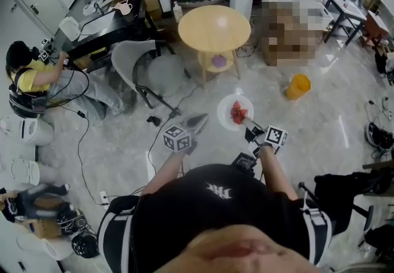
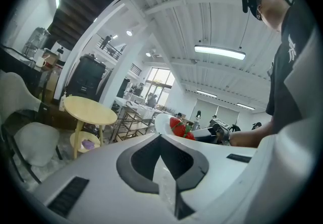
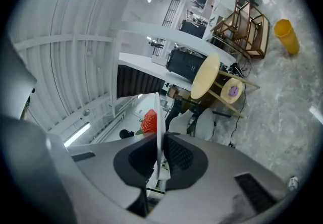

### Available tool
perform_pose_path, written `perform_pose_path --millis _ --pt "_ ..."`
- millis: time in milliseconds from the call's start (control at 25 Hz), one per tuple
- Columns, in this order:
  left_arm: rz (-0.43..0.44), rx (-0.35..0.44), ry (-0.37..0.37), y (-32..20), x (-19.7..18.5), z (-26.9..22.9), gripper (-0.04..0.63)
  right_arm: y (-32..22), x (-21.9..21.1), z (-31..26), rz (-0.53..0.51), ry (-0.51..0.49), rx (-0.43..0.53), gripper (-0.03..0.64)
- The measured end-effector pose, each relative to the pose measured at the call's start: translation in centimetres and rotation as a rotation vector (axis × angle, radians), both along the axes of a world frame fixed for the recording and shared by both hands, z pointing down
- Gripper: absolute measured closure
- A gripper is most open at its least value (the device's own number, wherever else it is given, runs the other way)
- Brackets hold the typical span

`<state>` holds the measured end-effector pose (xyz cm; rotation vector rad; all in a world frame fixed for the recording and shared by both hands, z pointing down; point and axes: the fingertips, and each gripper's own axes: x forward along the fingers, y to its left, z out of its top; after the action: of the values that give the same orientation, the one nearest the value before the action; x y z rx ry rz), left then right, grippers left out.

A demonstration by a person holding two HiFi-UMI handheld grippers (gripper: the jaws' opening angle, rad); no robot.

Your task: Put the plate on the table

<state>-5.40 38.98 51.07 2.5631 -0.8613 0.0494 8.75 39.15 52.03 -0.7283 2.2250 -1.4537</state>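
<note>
A white plate (image 1: 228, 119) carrying red strawberries (image 1: 239, 110) hangs above the marble floor, short of the round wooden table (image 1: 214, 27). My right gripper (image 1: 251, 127) is shut on the plate's near rim. In the right gripper view the plate (image 3: 158, 127) stands edge-on between the pads, a strawberry (image 3: 149, 121) to its left and the table (image 3: 206, 76) farther off. My left gripper (image 1: 199, 122) is shut with nothing in it, just left of the plate. From the left gripper view (image 2: 164, 163) I see the plate (image 2: 161, 121), the strawberries (image 2: 179, 126) and the table (image 2: 90, 109).
A white chair (image 1: 138, 66) stands left of the table, and a purple thing (image 1: 219, 61) lies on the table's lower shelf. A yellow bucket (image 1: 298, 86) sits on the floor to the right. Cables (image 1: 154, 142) trail over the floor. A person (image 1: 31, 78) sits at far left.
</note>
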Motion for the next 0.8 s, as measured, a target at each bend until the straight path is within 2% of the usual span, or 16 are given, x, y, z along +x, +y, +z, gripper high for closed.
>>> perform_pose_path --millis 200,360,800 --pt "-0.005 -0.006 0.001 0.06 -0.09 0.31 0.592 0.12 0.11 0.74 -0.010 0.014 -0.025 0.601" --pt "-0.009 -0.003 -0.005 0.30 -0.06 0.25 0.592 0.15 0.15 0.44 -0.024 0.009 -0.007 0.600" --pt "-0.001 -0.015 -0.003 0.52 0.36 0.23 0.592 0.95 0.13 0.48 -0.035 -0.026 -0.033 0.600"
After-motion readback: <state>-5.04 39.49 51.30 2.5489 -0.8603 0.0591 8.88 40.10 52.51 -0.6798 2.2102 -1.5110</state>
